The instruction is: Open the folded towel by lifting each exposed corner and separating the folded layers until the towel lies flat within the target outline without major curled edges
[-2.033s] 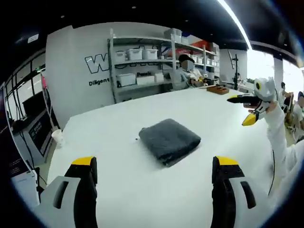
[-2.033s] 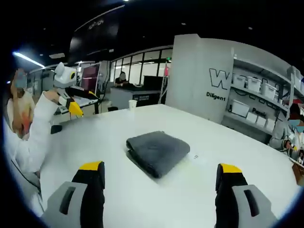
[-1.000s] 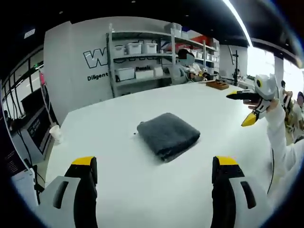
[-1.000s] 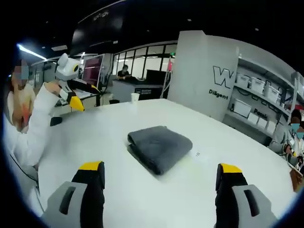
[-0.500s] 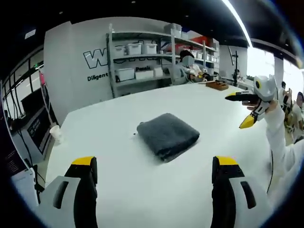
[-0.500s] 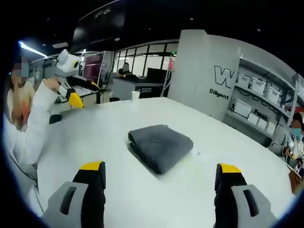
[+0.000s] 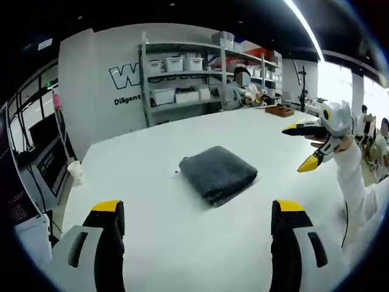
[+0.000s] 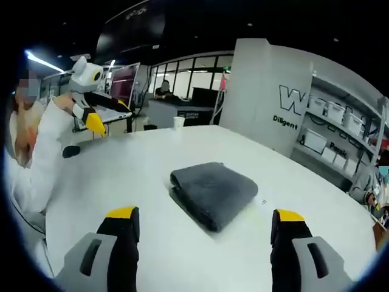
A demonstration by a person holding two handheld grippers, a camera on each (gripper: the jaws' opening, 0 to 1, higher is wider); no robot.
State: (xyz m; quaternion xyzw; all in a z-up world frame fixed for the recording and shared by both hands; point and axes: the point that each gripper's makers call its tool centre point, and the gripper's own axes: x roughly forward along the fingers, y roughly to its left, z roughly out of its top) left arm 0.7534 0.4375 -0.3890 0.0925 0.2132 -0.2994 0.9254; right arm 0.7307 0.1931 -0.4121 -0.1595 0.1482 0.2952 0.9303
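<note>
Lying folded, towel (image 7: pixel 217 175) well ahead of left claw (image 7: pixel 197 213).

A wide white table (image 7: pixel 152 201) carries a folded dark grey towel (image 7: pixel 217 174) near its middle.

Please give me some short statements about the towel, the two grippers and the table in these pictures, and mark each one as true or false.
1. The grey towel is folded and lies on the white table. True.
2. The left gripper is shut on a towel corner. False: its jaws stand wide apart, short of the towel.
3. The right gripper is open and holds nothing. True.
4. The towel is spread flat in one layer. False: stacked layers show at its near edge.
5. A red mug stands on the towel. False: nothing rests on it.
</note>
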